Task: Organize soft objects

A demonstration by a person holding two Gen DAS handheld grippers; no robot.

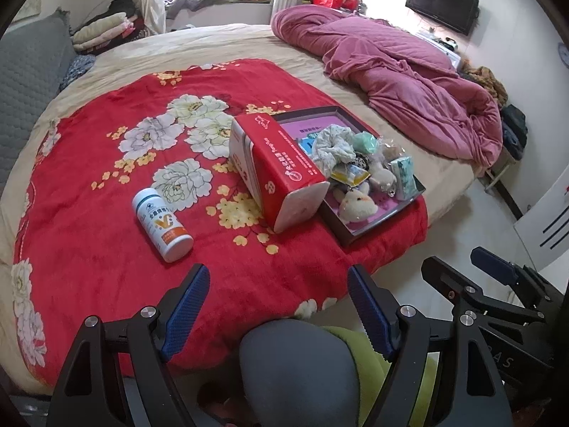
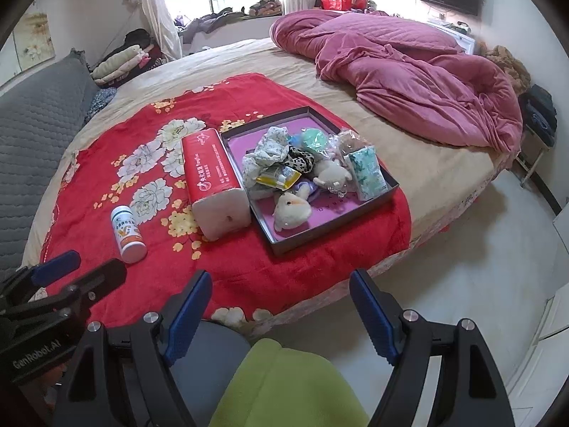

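Both grippers hang empty, jaws wide apart, off the bed's near edge. The red tissue pack point(image 2: 215, 181) lies at 12 o'clock from the right gripper point(image 2: 279, 311), long axis pointing away, touching the tray point(image 2: 387, 178) of soft toys. Right gripper's probably nearer than the left gripper point(image 1: 277, 306).

In the left wrist view, the red tissue pack point(image 1: 281, 174) hides the near-left wall of the dark tray point(image 1: 377, 229). Within the tray, the piled soft items cover most of the purple floor, and a purple item point(image 2: 309, 190) at 6 o'clock of the yellow packet point(image 2: 277, 178) is largely buried, so its kind cannot be told. The white bottle point(image 2: 128, 235) carries print too small to read.
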